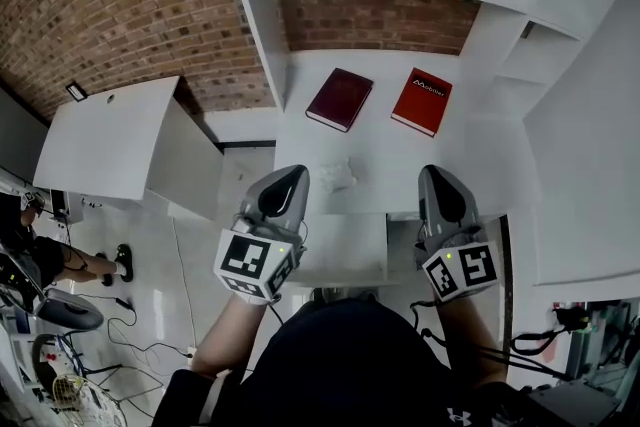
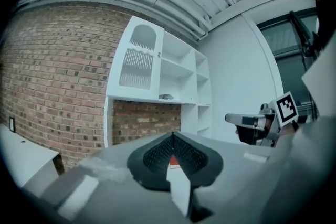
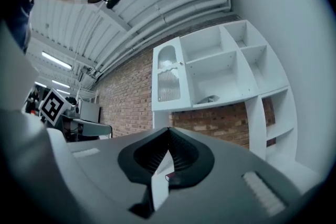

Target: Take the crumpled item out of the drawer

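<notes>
Hovering by the desk's (image 1: 385,150) front edge, left gripper (image 1: 289,175) and right gripper (image 1: 436,175) show fingers pinched together, empty; best lift away clear of the wad (image 1: 340,176) lying there.

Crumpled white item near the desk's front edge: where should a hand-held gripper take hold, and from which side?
Probably pinch a raised fold on top of the crumpled white item, coming down from above. It lies low and lumpy on the flat desk, with no handle. The left hand-held gripper, which is shut, is nearest.
</notes>
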A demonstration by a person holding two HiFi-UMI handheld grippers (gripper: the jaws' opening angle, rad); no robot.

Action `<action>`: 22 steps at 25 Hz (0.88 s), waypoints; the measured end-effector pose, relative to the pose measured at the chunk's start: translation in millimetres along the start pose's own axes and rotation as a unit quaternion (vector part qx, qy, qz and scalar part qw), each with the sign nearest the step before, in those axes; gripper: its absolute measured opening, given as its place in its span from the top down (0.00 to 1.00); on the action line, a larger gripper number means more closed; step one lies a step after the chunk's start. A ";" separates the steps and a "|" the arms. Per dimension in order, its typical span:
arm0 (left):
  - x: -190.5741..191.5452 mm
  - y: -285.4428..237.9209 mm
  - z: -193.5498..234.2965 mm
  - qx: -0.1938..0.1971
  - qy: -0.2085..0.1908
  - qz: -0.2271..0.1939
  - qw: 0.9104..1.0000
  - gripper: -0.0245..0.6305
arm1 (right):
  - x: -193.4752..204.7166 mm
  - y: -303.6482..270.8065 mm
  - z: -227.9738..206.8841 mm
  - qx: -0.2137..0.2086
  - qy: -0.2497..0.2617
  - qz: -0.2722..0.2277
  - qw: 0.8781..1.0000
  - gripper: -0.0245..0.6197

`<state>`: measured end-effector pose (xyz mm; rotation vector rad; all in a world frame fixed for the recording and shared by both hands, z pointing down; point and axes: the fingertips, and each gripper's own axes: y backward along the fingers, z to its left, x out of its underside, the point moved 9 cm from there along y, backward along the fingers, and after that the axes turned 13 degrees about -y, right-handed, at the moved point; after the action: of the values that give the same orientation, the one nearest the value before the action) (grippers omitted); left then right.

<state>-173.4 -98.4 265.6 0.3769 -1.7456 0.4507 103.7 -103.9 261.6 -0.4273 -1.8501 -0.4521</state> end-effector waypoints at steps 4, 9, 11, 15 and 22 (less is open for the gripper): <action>11.4 -5.3 -15.5 0.025 0.003 0.008 1.000 0.96 | -3.4 8.1 7.6 0.004 0.051 -0.012 0.999 0.96; 8.9 -16.6 -33.8 0.052 -0.025 0.001 0.998 0.96 | -5.5 16.5 6.0 0.009 0.060 -0.017 0.998 0.96; 7.2 -18.3 -38.2 0.062 -0.034 -0.003 0.998 0.96 | -5.8 21.3 4.0 0.014 0.058 -0.019 0.998 0.96; 9.6 -21.9 -38.8 0.065 -0.041 -0.004 0.997 0.96 | -4.0 26.9 0.5 0.022 0.052 -0.016 0.998 0.96; 8.4 -26.1 -40.3 0.068 -0.031 0.007 0.997 0.96 | -5.0 30.2 -2.4 0.024 0.051 -0.013 0.998 0.96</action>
<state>-128.4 -101.4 284.1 0.4807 -1.7830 0.5757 122.2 -79.4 260.6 -0.3422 -1.7649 -0.4379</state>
